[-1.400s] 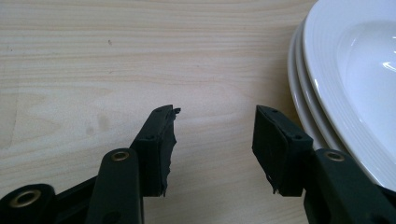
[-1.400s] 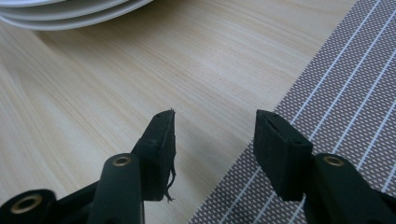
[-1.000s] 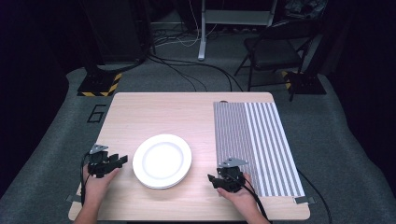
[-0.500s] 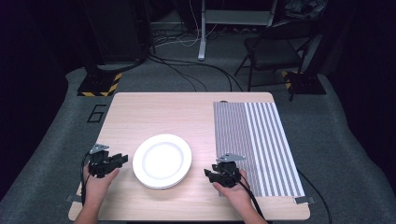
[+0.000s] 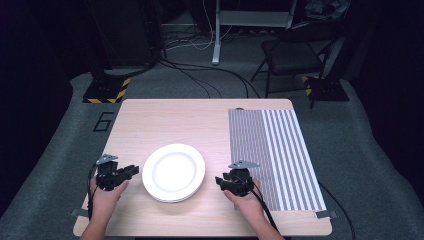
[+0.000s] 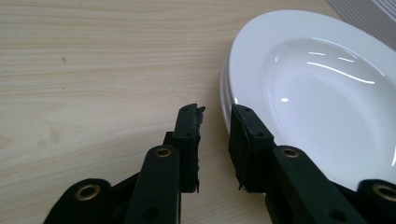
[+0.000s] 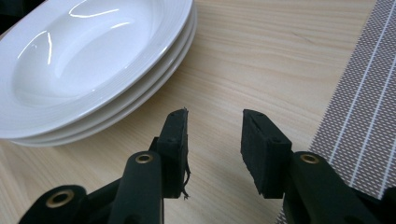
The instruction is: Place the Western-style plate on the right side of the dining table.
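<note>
A stack of white deep plates (image 5: 173, 172) sits on the wooden table (image 5: 175, 120) near its front edge. My left gripper (image 5: 131, 171) lies just left of the stack and points at its rim. In the left gripper view, its jaws (image 6: 217, 116) have just been closing to a narrow gap with nothing between them, and the plate rim (image 6: 317, 93) sits just right of the tips. My right gripper (image 5: 221, 182) rests right of the stack. Its jaws (image 7: 215, 121) have also been closing, stand apart over bare wood, and the plates (image 7: 93, 60) lie ahead to the left.
A grey striped placemat (image 5: 272, 150) covers the right part of the table, and its edge (image 7: 364, 116) runs beside my right gripper. Cables trail from both grippers off the front edge. A folding chair (image 5: 295, 55) and floor cables lie beyond the table.
The right gripper has edged slightly up and left, toward the plates. The left hand has stayed in place beside the stack.
</note>
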Tool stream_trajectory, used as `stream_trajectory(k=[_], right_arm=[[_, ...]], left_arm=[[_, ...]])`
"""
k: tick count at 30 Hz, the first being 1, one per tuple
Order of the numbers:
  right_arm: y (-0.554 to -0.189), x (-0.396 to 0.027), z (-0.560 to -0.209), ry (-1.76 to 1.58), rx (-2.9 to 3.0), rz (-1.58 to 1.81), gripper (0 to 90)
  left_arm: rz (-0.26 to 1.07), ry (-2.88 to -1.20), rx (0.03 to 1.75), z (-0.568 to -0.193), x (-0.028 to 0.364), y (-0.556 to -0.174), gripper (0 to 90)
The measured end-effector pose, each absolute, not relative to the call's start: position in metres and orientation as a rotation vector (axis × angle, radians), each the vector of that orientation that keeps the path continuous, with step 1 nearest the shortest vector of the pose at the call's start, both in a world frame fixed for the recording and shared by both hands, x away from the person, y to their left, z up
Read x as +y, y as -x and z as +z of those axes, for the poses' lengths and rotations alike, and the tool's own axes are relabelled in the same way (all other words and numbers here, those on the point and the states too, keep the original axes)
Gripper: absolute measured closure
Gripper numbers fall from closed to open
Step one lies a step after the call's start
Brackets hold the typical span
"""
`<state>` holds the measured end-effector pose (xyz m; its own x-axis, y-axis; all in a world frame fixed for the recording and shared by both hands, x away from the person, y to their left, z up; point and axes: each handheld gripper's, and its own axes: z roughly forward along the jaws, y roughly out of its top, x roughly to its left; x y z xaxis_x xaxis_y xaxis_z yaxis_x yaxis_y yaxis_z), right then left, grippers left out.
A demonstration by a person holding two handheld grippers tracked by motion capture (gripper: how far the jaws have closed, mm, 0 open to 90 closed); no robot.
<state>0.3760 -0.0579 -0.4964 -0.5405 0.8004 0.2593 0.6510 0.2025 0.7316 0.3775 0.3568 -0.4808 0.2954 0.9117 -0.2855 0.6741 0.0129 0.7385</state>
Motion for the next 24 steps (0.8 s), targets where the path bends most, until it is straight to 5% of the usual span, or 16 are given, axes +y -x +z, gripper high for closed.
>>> stream_trajectory(k=[24], right_arm=[[-0.388,-0.053,-0.491,-1.497,2.275,1.337,63.8]], left_arm=[[0.183,-1.675,1.443,-0.481,0.349,-0.383,77.2]])
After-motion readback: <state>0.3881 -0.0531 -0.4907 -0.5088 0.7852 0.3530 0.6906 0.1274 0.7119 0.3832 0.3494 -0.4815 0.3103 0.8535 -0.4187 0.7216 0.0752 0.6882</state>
